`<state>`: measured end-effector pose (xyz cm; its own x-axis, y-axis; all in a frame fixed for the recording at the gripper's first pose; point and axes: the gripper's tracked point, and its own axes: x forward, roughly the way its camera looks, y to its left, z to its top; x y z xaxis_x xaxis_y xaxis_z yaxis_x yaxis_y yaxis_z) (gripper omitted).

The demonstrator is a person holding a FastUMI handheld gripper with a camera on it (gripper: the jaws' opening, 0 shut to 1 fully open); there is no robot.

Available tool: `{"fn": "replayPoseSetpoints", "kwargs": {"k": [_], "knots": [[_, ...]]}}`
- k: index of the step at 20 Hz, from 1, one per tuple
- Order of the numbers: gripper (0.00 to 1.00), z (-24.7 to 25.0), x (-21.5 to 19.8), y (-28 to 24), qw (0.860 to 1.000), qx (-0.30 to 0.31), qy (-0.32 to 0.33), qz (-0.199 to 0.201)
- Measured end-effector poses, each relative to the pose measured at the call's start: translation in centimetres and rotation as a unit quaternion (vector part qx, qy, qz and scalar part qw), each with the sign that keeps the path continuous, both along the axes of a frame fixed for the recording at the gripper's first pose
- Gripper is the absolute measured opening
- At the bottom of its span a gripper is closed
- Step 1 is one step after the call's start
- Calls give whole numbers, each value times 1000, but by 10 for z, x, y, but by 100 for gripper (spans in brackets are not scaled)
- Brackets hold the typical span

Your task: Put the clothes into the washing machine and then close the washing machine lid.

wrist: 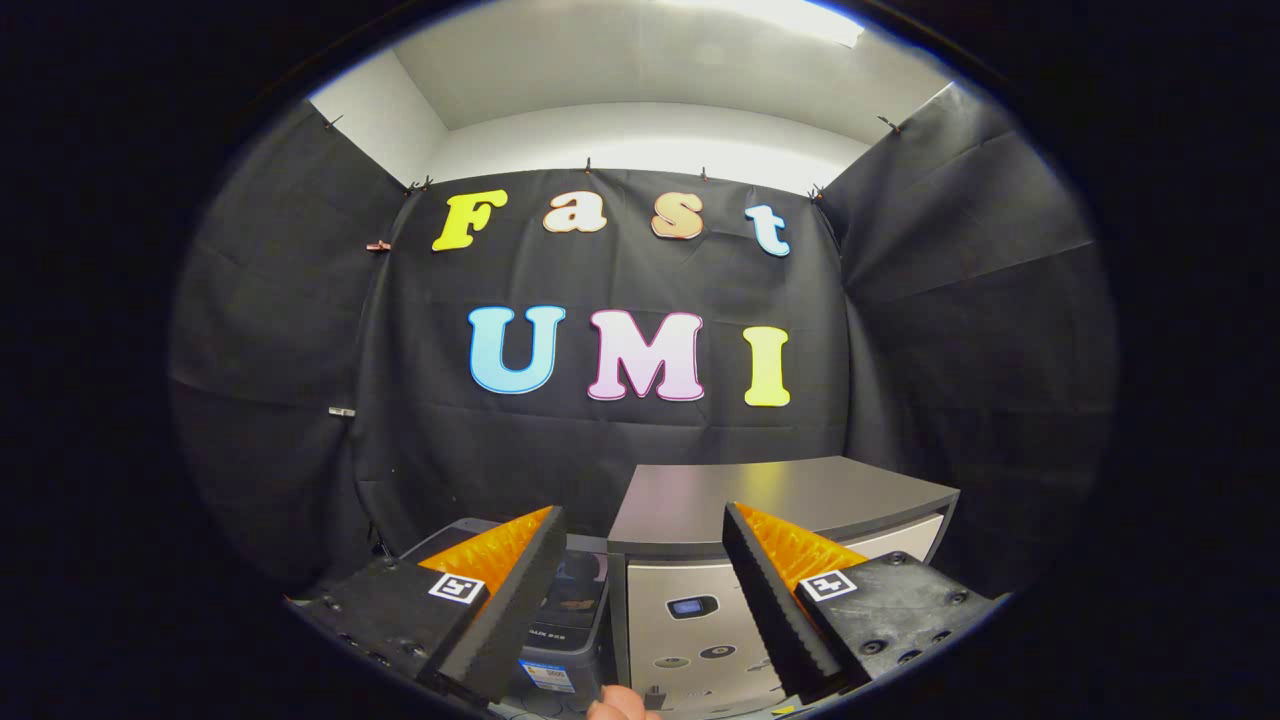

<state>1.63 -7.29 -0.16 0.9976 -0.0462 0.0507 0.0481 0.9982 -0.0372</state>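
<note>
I hold the fingers wide, gripping nothing, above the grey-lidded white box-shaped washing machine, lid flat; no clothes seen, stage unclear.

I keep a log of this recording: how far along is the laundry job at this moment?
The lid of the washing machine lies flat and shut, as the end of the job wants. Whether clothes are inside cannot be told: this fits a lid closed over a load, or one yet to be lifted. The gripper is open and holds nothing, its fingers apart before the machine's front.
</note>
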Motion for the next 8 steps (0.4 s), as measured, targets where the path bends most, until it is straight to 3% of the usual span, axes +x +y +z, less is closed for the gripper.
{"fn": "replayPoseSetpoints", "kwargs": {"k": [8], "knots": [[98, 0, 1, -6, 1000, -1, 1, -9]]}}
